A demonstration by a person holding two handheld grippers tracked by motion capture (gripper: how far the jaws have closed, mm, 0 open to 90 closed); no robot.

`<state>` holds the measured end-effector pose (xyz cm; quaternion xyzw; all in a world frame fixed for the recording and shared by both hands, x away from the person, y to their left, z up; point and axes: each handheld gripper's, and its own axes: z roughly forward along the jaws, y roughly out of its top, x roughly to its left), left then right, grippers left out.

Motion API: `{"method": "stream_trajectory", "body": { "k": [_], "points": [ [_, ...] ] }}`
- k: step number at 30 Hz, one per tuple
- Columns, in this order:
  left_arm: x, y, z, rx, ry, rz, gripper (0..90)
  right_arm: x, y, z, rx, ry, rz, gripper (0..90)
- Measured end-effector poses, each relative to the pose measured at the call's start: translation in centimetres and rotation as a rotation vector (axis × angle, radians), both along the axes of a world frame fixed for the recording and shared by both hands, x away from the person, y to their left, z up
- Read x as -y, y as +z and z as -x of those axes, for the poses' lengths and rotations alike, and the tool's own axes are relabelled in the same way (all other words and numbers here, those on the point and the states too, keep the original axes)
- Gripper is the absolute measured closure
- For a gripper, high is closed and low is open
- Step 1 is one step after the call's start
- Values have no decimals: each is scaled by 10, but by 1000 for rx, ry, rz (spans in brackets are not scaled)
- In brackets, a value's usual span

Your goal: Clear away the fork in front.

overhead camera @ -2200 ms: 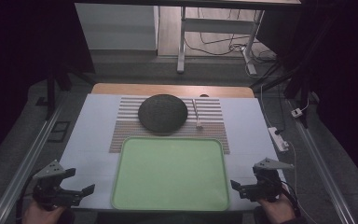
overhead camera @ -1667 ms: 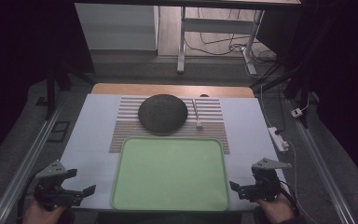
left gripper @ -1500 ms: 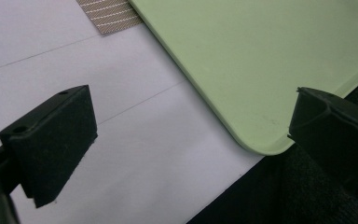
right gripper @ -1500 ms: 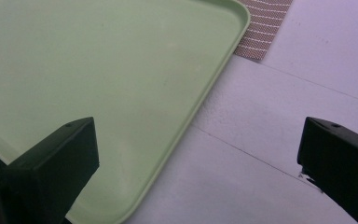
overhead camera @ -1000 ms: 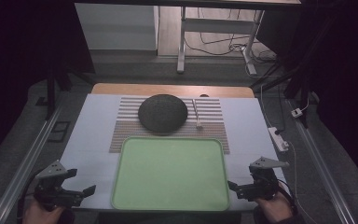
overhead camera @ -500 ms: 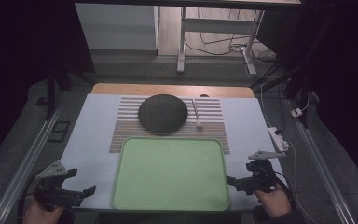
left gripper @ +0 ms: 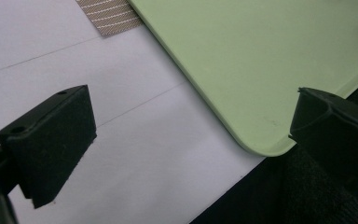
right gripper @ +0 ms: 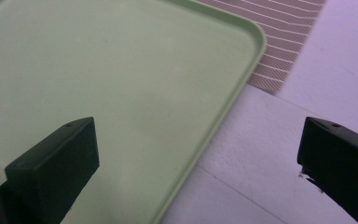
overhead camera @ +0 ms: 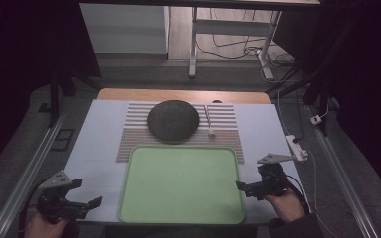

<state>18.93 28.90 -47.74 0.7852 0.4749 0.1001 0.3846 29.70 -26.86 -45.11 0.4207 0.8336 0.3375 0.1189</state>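
Green tray [overhead camera: 181, 186], lower centre of the high view: smooth plastic, satin sheen, raised rim. Striped mat [overhead camera: 178, 131] above it looked woven, matt. Dark round plate [overhead camera: 173, 120] at centre: matt, faintly rough. Tabletop [overhead camera: 96, 144] was matt white, sheet-like with thin seams; wood edge [overhead camera: 178, 94] at its far side. Left gripper's pads [left gripper: 51, 140] looked matt black, foam-like.

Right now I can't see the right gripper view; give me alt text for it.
Two black jaws, wide apart and holding nothing, frame the right edge of an empty green tray. The tray's rounded far corner lies over a striped mat, and bare white tabletop fills the space between the tray edge and the right jaw.
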Motion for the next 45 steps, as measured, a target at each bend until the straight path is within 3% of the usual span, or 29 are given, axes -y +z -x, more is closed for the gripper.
{"method": "stream_trajectory", "body": {
  "k": [9,13,20,27,31,34,43,45],
  "points": [
    [0,0,-1,-1,-2,0,3,-15,0,-17,29,44,32,0],
    [0,0,-1,-2,-3,-1,2,-22,-2,-26,48,44,23,0],
    [0,0,-2,-5,-2,0,2,-32,-5,-40,80,46,63,0],
    [0,0,-2,-7,-3,-1,2,-46,-10,-64,76,59,95,0],
    [0,0,-2,-7,-5,-3,1,-52,-11,-73,76,63,90,0],
    [0,0,-2,-9,-6,1,0,-59,-13,-86,94,62,109,0],
    [0,-1,-4,-27,-10,3,0,-69,-21,-107,112,59,93,0],
    [0,-1,-5,-30,-11,8,0,-73,-23,-116,109,51,113,0]
  ]
}}
